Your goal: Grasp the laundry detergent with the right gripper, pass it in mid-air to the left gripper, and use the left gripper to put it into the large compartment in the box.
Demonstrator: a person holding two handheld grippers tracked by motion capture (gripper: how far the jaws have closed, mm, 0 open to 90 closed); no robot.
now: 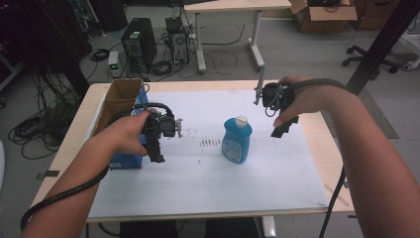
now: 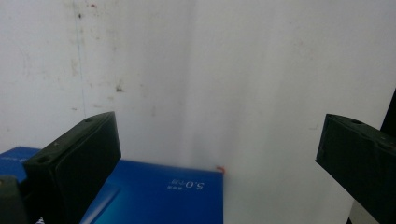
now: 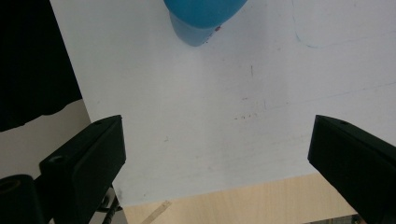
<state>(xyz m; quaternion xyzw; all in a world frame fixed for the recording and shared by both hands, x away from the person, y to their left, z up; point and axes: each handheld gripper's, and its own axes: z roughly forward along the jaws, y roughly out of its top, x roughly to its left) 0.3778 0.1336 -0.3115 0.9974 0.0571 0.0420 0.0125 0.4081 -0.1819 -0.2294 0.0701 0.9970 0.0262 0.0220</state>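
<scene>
Blue bottle [image 1: 236, 139] upright mid-desk [image 1: 277, 188], blue box [image 1: 130, 159] at left edge, left gripper [image 1: 157, 153] beside box, fingers [image 2: 77, 163] wide apart, empty, right gripper [image 1: 283, 129] right of bottle, fingers [image 3: 88, 163] wide apart, empty.

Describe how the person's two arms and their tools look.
Both forearms are bare, no sleeves. Each hand carries a black tool: left tool, right tool. Each ends in two blocky black jaws with small holes on top. A black corrugated cable trails from each.
</scene>
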